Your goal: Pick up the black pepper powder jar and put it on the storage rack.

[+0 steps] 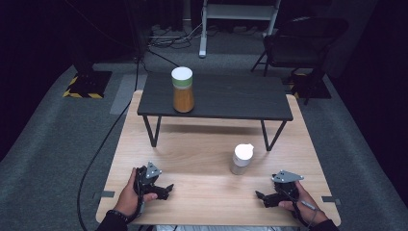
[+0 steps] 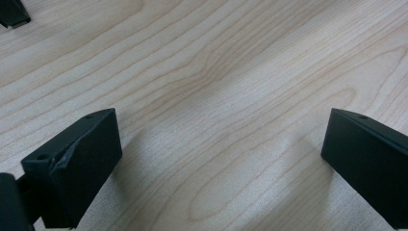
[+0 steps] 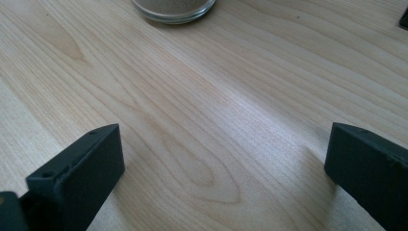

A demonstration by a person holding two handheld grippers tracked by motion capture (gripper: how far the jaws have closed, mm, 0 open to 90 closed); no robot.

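A: Where are the tools?
B: Both rest low on the light wooden table [image 1: 202, 149], near its front edge. The left tool [image 1: 165, 189] has its jaws spread wide with nothing between them; the right tool [image 1: 260, 197] is the same.
A: And the containers?
B: A small white-lidded jar [image 1: 241, 159] of pale powder stands on the table, near the right tool. A taller orange-filled jar [image 1: 183, 90] with a white lid stands on the black raised shelf [image 1: 231, 96], left of its middle.
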